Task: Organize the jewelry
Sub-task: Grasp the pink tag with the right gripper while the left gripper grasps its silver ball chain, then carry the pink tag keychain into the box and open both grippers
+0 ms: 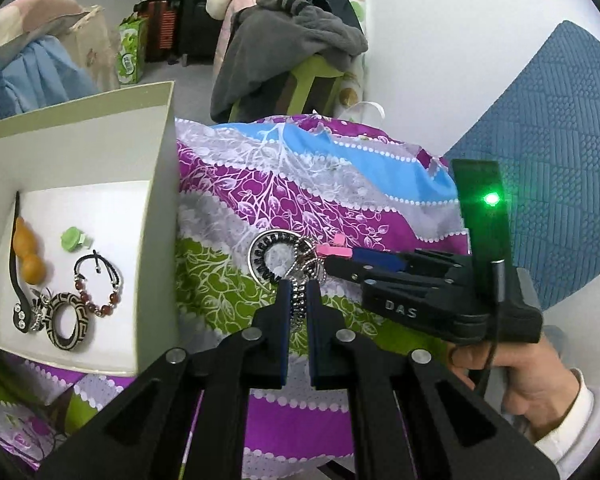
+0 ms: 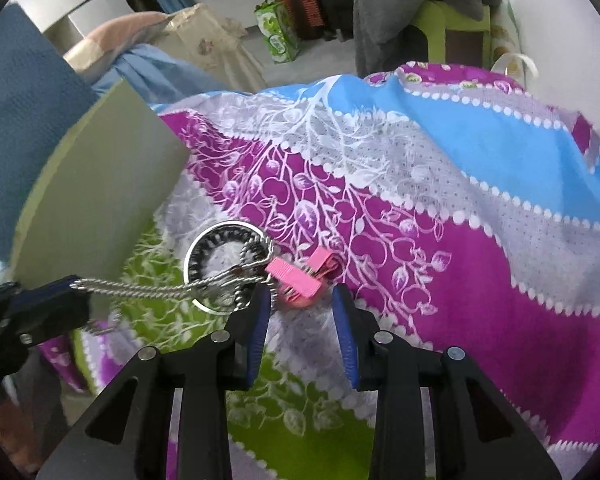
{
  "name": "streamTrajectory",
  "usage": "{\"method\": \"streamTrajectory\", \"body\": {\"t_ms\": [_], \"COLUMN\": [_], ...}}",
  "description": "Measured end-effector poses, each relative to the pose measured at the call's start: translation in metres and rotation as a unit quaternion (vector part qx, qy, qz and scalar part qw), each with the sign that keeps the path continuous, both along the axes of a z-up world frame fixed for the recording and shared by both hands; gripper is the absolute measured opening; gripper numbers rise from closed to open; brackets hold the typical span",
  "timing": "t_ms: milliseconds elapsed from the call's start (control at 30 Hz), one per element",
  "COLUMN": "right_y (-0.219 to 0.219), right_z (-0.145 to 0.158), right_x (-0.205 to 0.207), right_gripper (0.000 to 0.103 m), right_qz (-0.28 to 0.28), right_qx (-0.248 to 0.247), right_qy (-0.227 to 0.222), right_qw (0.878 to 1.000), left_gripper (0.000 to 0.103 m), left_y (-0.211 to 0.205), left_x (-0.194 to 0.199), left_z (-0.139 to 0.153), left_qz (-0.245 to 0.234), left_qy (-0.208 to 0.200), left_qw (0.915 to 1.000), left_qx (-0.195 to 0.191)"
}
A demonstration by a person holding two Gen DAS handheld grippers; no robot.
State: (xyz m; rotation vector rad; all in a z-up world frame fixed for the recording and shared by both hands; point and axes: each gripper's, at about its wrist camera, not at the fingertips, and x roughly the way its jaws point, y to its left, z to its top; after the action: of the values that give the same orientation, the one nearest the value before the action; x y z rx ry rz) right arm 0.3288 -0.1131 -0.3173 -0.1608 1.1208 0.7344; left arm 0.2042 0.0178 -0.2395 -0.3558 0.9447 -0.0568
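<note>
The left gripper (image 1: 299, 292), black with blue-lined fingers, is closed narrowly on a silver twisted metal chain (image 1: 299, 300), which runs up between its fingertips. In the right wrist view the same chain (image 2: 140, 289) stretches taut from the left gripper (image 2: 66, 294) at the frame's left edge across to a cluster of jewellery lying on the bedspread. That cluster consists of a silver metal ring holding a black coiled band (image 2: 224, 266) and a pink ribbed hair clip (image 2: 298, 276), the chain meeting the ring at its near rim. The right gripper (image 2: 302, 300) stands with its fingers parted wide; the pink clip sits just ahead of and between the fingertips, closer to the left-hand finger, and no grip on it can be confirmed. From the left wrist view the right gripper (image 1: 340, 260) reaches in from the right, its tip touching the pink clip (image 1: 332, 246). The purple, blue and green floral bedspread (image 1: 340, 184) bears all of this. To the left stands an open pale cardboard box (image 1: 156, 168) containing a red-beaded bracelet on black cord (image 1: 100, 284), a patterned black-and-cream oval ring (image 1: 66, 322), an orange gourd-shaped pendant (image 1: 28, 252) and a small green piece (image 1: 74, 238).
</note>
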Motion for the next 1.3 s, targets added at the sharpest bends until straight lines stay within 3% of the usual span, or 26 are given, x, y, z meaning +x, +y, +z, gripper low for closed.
{"method": "streamTrajectory", "body": {"t_ms": [133,200,300,767,1300], "right_y": [0.005,0.008,0.006,-0.035,-0.001], "right_z": [-0.001,0.0,0.003,0.065,0.198], "right_x": [0.0,-0.001,-0.002,-0.073,-0.084], "right_gripper": [0.029,0.022,0.022,0.022,0.022], "right_qz": [-0.003,-0.001,-0.011,-0.088,-0.102], "right_qx": [-0.002,-0.016,-0.014,-0.019,0.03], "right_qy": [-0.018,-0.03,-0.024,-0.052,-0.115], "right_qw": [1.0,0.999,1.0,0.995,0.988], "left_gripper": [0.007,0.007,0.007,0.007,0.007], "left_y": [0.002,0.004,0.004,-0.003,0.029], "left_x": [-0.001,-0.002,-0.003,-0.026,-0.023], "left_z": [-0.001,-0.001,0.002,0.042,0.145], "left_qz": [0.001,0.001,0.001,-0.026,-0.031], "left_qy": [0.001,0.002,-0.001,-0.031,-0.069], "left_qw": [1.0,0.9999,0.9998,0.9985,0.997], "left_qx": [-0.006,-0.013,-0.018,-0.035,-0.016]}}
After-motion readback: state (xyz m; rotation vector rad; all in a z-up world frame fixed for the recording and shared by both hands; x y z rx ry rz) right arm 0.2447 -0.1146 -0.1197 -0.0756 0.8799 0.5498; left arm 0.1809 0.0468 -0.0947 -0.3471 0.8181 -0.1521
